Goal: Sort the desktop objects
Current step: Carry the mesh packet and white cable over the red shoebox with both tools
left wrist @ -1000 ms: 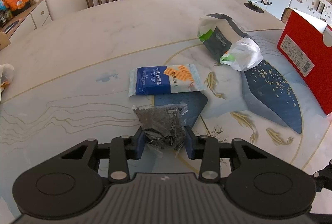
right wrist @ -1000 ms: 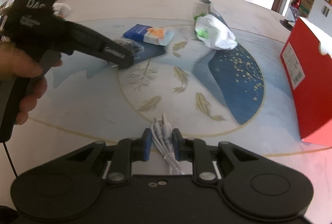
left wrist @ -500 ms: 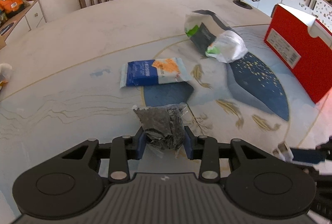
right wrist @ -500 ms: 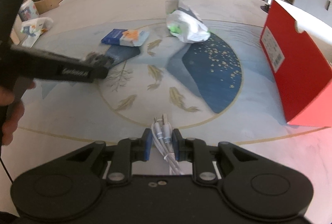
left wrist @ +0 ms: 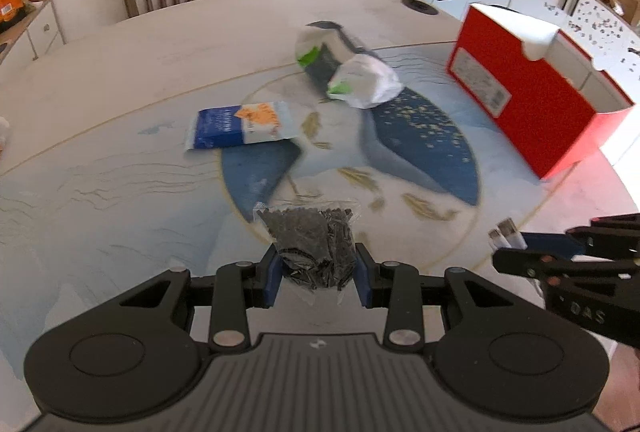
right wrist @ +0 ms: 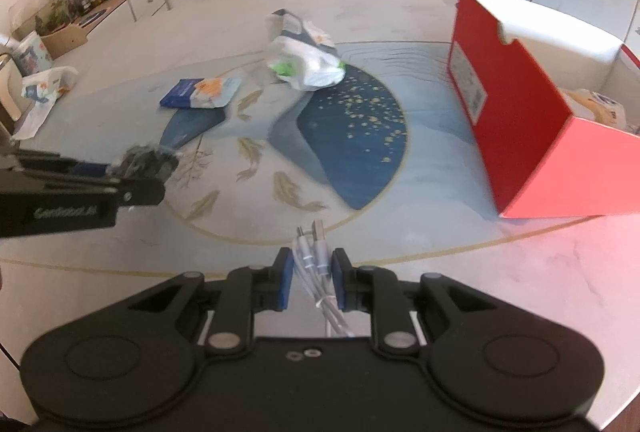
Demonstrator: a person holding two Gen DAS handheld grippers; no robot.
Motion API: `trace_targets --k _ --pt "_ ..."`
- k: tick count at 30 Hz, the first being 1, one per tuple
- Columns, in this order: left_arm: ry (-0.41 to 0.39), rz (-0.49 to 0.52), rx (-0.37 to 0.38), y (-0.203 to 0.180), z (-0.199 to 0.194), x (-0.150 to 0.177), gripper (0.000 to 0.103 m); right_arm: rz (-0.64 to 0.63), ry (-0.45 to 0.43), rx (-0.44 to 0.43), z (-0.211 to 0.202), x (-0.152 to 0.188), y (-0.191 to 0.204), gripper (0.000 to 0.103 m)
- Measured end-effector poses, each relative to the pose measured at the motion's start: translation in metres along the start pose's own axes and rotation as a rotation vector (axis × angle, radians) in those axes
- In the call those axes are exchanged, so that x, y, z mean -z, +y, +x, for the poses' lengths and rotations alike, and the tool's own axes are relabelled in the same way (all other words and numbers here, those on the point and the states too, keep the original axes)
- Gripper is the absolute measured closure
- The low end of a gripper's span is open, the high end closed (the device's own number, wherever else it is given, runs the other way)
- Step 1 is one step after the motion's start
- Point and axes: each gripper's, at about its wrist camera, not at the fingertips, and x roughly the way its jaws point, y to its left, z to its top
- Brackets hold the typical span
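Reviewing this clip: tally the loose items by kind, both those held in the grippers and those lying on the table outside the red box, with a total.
Snack packets: 2, the blue and orange packet on the table and the clear bag of dark bits in the left gripper.
Plastic bags: 1, the white bundle.
Cables: 1, the white cable in the right gripper.
Total: 4.

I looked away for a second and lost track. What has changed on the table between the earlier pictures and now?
Both hands swung toward the red box, which now looms larger in both views; the right gripper has entered the left wrist view. Nothing was picked up or released: the left gripper stays shut on the bag of dark bits, the right on the white cables. The blue packet and white plastic bags lie as before.
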Motion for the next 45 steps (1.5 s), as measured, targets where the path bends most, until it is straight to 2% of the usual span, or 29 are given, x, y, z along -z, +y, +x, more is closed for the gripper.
trace_targets --k 13,26,45 --pt "-0.023 0.064 0.094 -0.034 -0.034 -0.009 0.068 0.088 -0.064 -0.004 -0.039 -0.008 -0.028 0.084" --pt "-0.055 0.111 0.170 -0.066 -0.057 -0.034 0.068 0.166 -0.108 -0.017 -0.079 -0.026 -0.061 0.083" --pt "-0.074 0.173 0.268 -0.130 -0.046 -0.078 0.068 0.249 -0.129 0.001 -0.102 -0.041 -0.130 0.083"
